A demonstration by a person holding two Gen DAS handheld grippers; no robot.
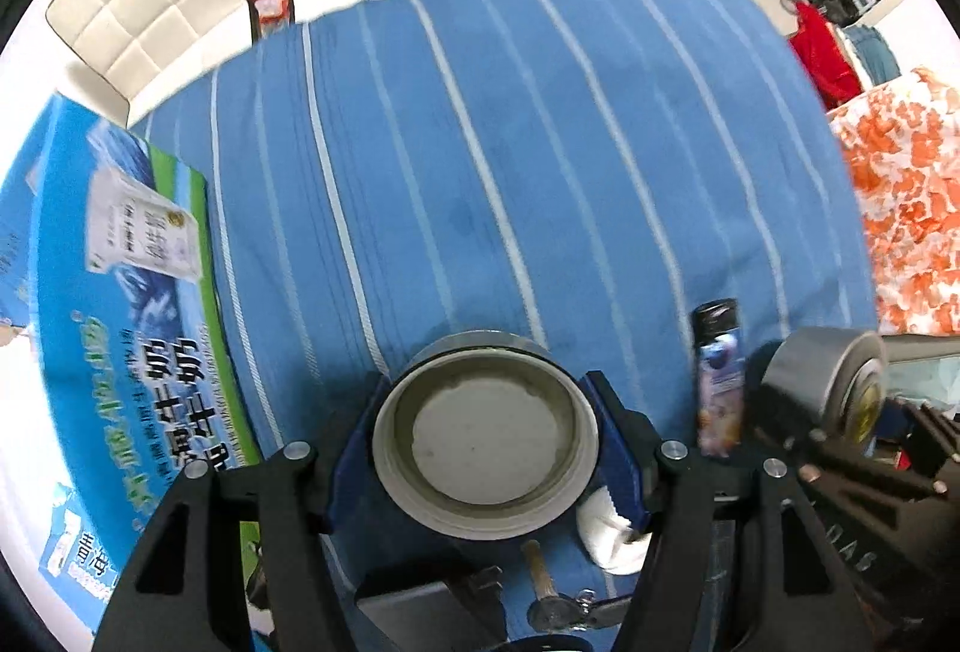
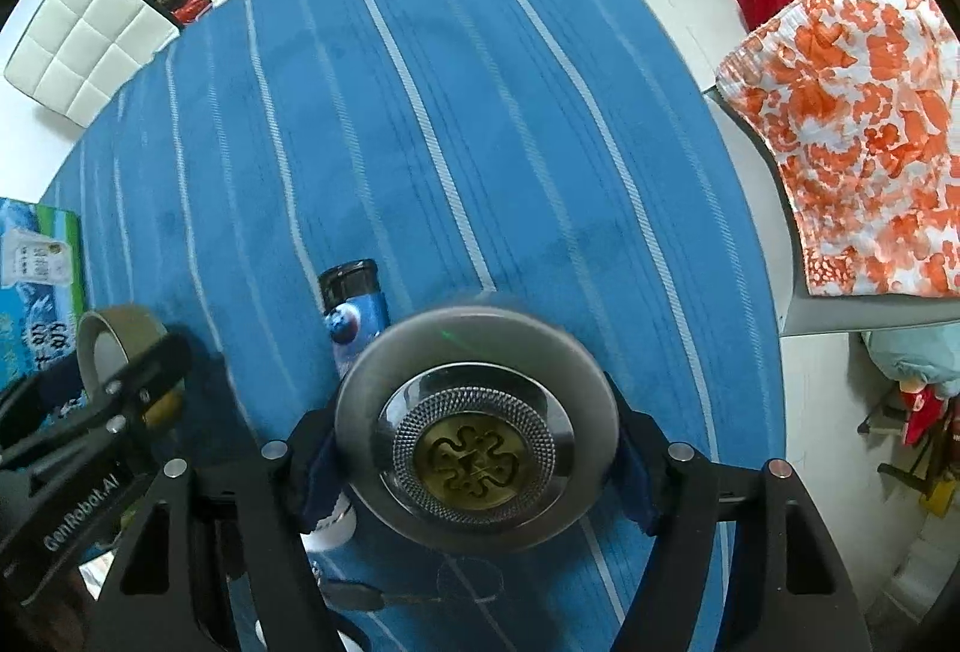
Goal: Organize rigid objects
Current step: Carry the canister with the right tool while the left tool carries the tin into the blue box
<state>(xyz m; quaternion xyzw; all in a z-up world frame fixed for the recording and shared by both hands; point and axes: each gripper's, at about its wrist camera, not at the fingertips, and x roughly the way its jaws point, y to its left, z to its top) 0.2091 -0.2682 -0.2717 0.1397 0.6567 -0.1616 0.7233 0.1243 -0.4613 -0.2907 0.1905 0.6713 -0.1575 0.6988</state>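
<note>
The left gripper (image 1: 486,448) is clenched around a grey tape roll (image 1: 486,430) with a white core; the right gripper (image 2: 477,448) grasps a round silver tin (image 2: 477,430) with a gold emblem.

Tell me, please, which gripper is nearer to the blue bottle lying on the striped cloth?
Right. The right gripper, shut on a round metal tin, sits just beside the blue bottle. The left gripper, shut on a tape roll, is farther off on the bottle's other side.

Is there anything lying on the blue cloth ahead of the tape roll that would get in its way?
Nothing visible does. The left gripper holds the tape roll, and the striped blue cloth ahead is bare. The printed bottle stands off to its right.
</note>
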